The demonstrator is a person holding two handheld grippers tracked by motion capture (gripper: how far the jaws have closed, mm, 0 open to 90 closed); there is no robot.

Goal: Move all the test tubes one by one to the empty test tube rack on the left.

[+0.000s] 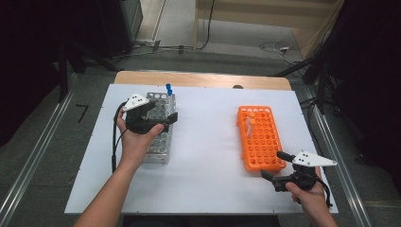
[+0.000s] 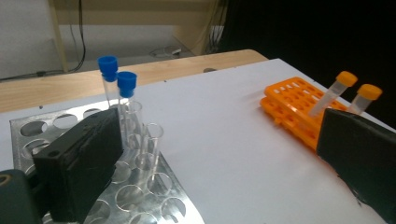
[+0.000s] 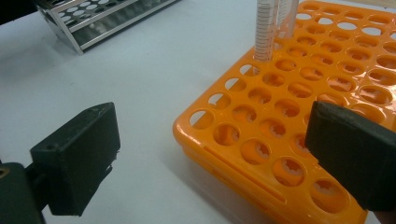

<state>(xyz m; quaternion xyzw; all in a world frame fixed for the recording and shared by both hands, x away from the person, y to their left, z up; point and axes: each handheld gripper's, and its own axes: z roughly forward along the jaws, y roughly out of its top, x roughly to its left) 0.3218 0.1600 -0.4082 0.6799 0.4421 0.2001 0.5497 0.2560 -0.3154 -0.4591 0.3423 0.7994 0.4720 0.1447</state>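
A metal tube rack (image 1: pixel 158 142) stands on the left of the white table; two blue-capped tubes (image 2: pixel 127 83) and some uncapped clear tubes (image 2: pixel 152 144) stand at its far end. My left gripper (image 1: pixel 165 120) hovers over this rack, open, nothing between its jaws (image 2: pixel 215 140). On the right lies an orange tube rack (image 1: pixel 260 142) with two orange-capped tubes (image 2: pixel 345 79) in its far part. My right gripper (image 1: pixel 274 164) is held open at the rack's near corner (image 3: pixel 210 126), empty. A graduated tube (image 3: pixel 265 32) rises from the orange rack (image 3: pixel 289 121) ahead of it.
The white table top (image 1: pixel 208 142) has bare room between the two racks. A wooden edge (image 1: pixel 198 78) runs along its far side. Dark stands and cables (image 1: pixel 279 47) are on the floor beyond; the metal rack (image 3: pixel 93 18) is far off in the right gripper view.
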